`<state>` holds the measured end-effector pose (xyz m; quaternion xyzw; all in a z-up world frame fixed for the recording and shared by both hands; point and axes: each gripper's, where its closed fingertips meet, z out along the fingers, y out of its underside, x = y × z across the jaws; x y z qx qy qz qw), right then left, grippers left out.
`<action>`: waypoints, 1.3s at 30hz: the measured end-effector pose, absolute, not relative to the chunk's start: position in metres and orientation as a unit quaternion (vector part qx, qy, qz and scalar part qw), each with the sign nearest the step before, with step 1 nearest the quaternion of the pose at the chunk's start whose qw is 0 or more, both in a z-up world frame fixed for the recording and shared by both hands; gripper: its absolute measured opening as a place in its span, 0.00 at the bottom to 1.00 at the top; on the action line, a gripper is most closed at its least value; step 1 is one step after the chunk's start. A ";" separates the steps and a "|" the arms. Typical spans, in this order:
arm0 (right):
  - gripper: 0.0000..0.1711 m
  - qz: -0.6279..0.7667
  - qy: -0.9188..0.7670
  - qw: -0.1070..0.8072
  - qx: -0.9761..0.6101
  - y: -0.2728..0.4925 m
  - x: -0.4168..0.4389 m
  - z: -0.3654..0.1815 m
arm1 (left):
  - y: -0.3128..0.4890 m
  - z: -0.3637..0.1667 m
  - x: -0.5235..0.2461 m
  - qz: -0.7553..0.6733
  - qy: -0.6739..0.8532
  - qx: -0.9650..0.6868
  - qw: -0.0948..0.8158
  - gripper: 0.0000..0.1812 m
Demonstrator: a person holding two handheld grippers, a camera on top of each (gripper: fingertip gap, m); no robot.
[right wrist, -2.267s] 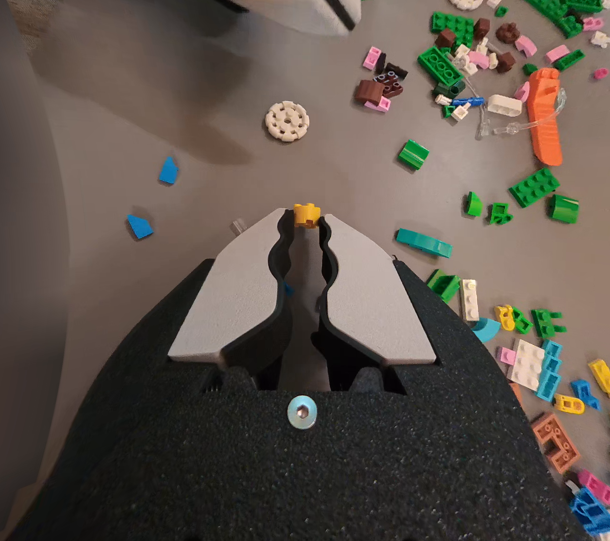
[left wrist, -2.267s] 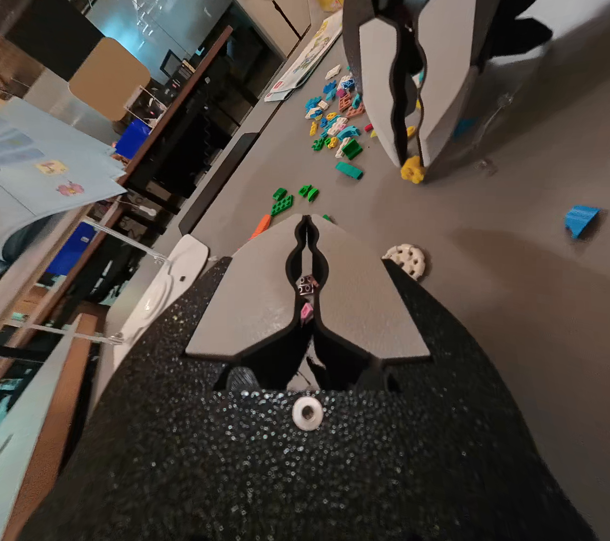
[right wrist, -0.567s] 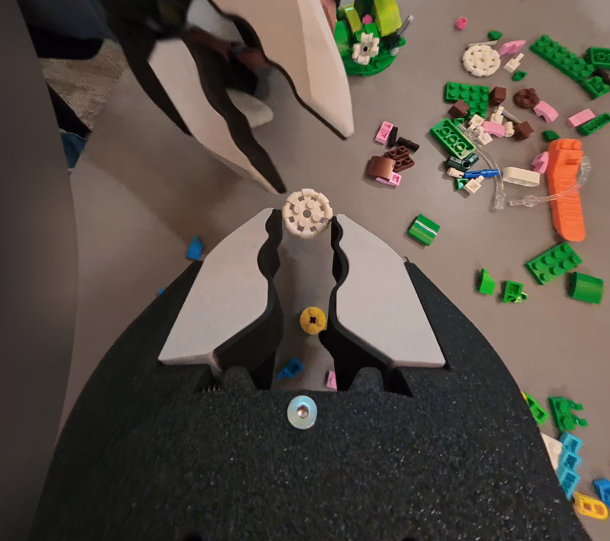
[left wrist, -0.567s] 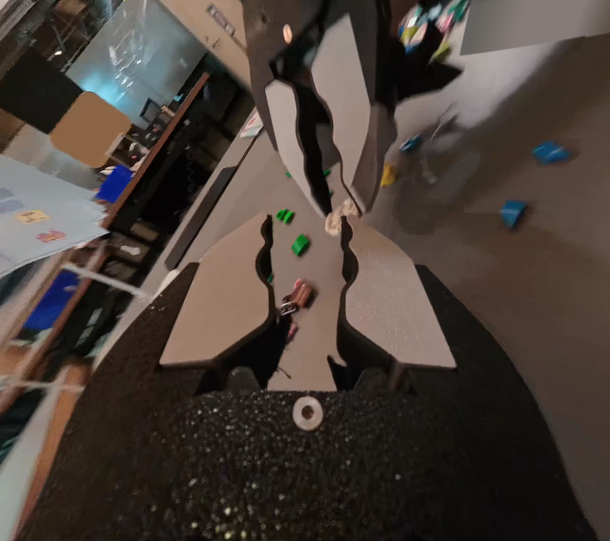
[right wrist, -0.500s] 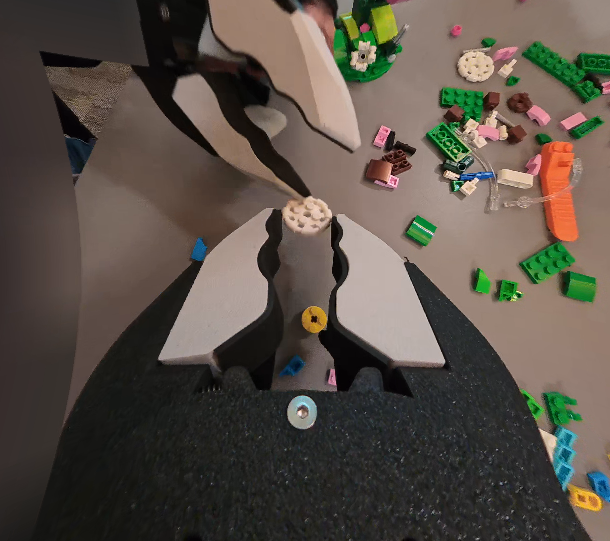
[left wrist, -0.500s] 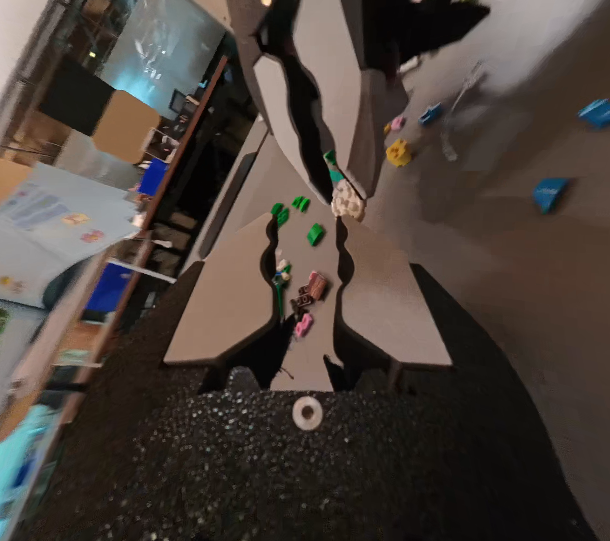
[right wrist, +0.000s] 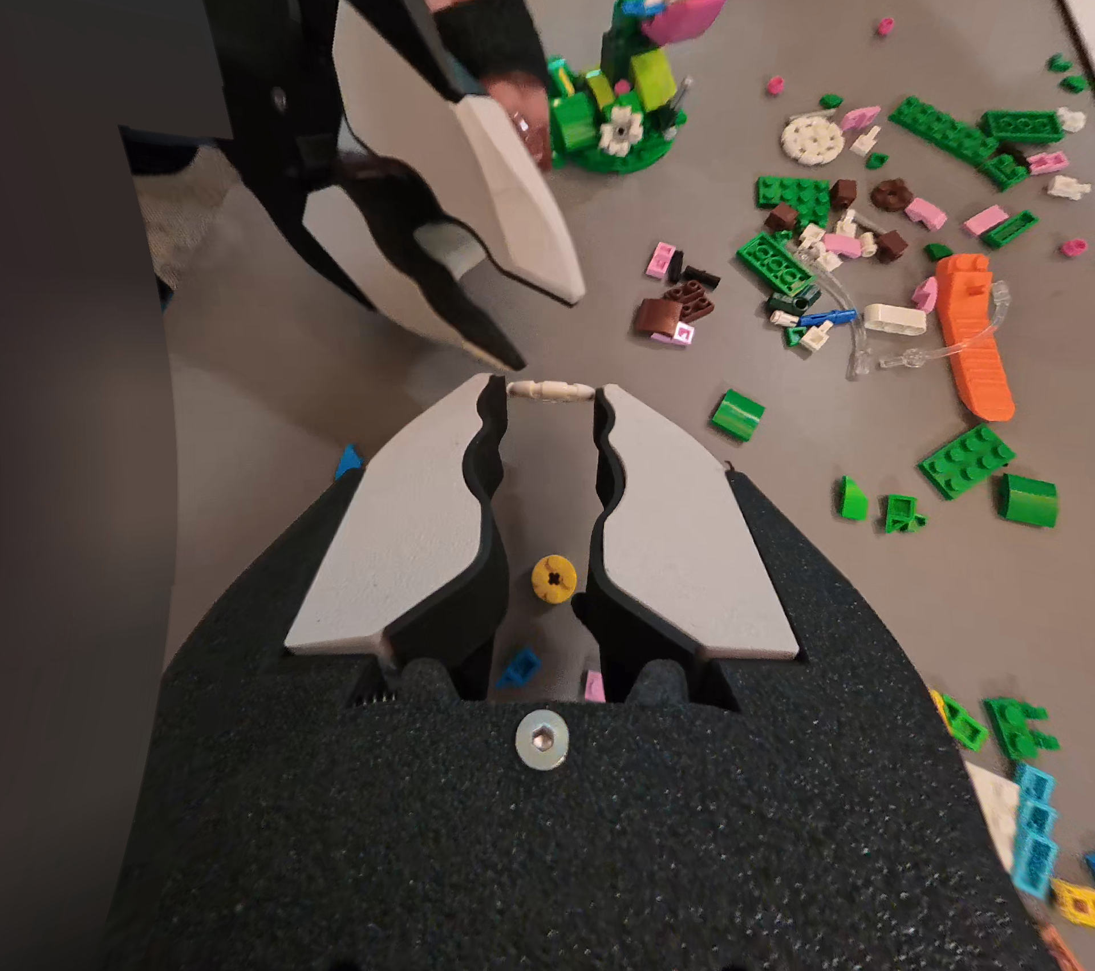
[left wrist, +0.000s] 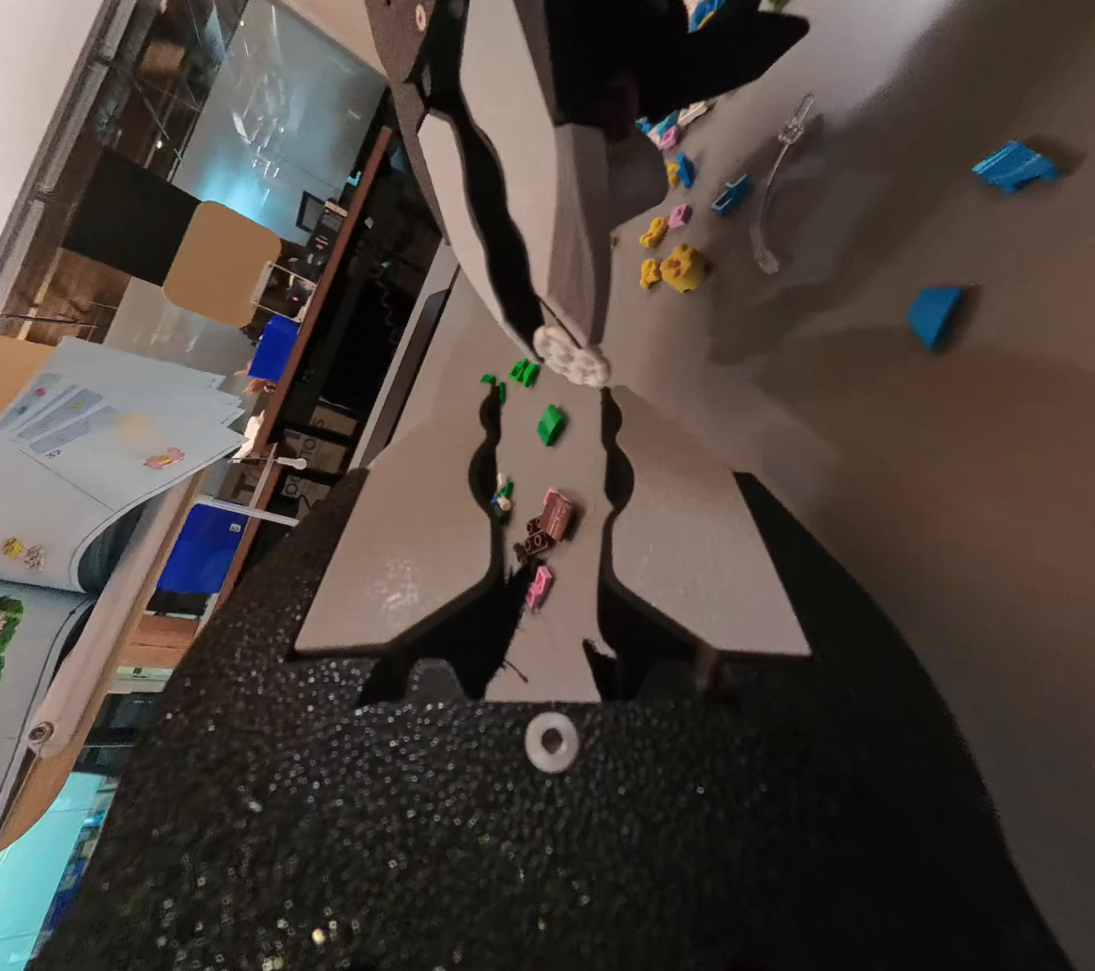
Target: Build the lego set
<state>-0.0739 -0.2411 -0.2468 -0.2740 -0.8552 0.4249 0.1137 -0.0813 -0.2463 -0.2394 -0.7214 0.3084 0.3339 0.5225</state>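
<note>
Right gripper (right wrist: 551, 390) pinches a white round lego plate (right wrist: 551, 390) edge-on between its fingertips, raised off the grey table (right wrist: 652, 468). Left gripper (right wrist: 551, 332) hangs just beyond the plate with its jaws spread and nothing in them, one tip almost touching it. A yellow round brick (right wrist: 553, 578) lies on the table below the plate. A green flower build (right wrist: 616, 113) stands well behind the plate.
</note>
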 end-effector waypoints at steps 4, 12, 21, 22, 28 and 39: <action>0.16 0.496 -0.814 0.109 -0.282 -0.245 -0.078 -0.227 | -0.243 -0.236 -0.086 0.372 0.296 -0.716 0.511 0.25; 0.16 0.548 -0.787 0.103 -0.266 -0.256 -0.076 -0.208 | -0.245 -0.207 -0.093 0.476 0.256 -0.662 0.520 0.03; 0.20 0.523 -0.803 0.115 -0.262 -0.258 -0.073 -0.211 | -0.247 -0.210 -0.087 0.503 0.308 -0.640 0.492 0.02; 0.22 0.510 -0.811 0.117 -0.263 -0.258 -0.072 -0.214 | -0.247 -0.210 -0.085 0.507 0.316 -0.636 0.489 0.02; 0.17 0.472 -0.838 0.128 -0.241 -0.262 -0.068 -0.224 | -0.245 -0.215 -0.082 0.511 0.332 -0.633 0.477 0.02; 0.17 0.504 -0.821 0.137 -0.230 -0.262 -0.068 -0.217 | -0.246 -0.208 -0.082 0.498 0.305 -0.634 0.507 0.02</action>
